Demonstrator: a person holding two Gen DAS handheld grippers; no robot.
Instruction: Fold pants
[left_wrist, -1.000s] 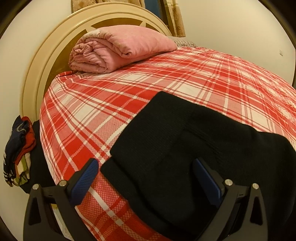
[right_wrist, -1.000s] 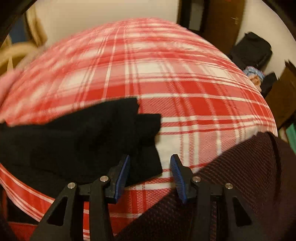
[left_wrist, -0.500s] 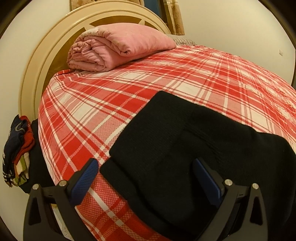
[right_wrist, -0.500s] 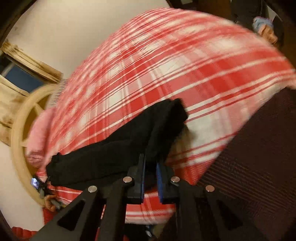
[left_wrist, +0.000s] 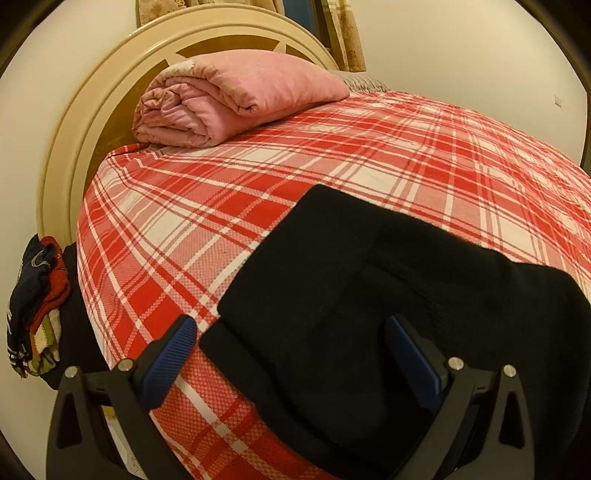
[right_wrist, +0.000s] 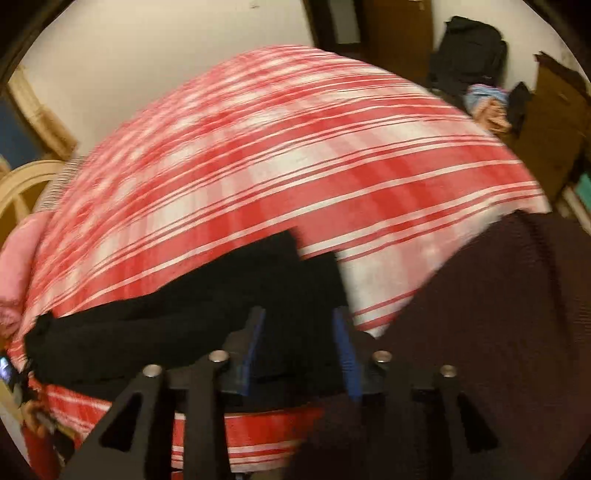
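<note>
Black pants lie lower right on plaid bed. Left tongs wide apart over pants' edge. Right tongs apart, pants betw. fingers; view blurred. Pink blanket upper left.

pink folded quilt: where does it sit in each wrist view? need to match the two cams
Left wrist: the pink folded quilt lies upper centre-left, at the head of the red plaid bed sheet, against the cream curved headboard.
Right wrist: only a blurred pink sliver at the far left edge.
Shared landmark: the black folded pants at the near bed edge.
</note>
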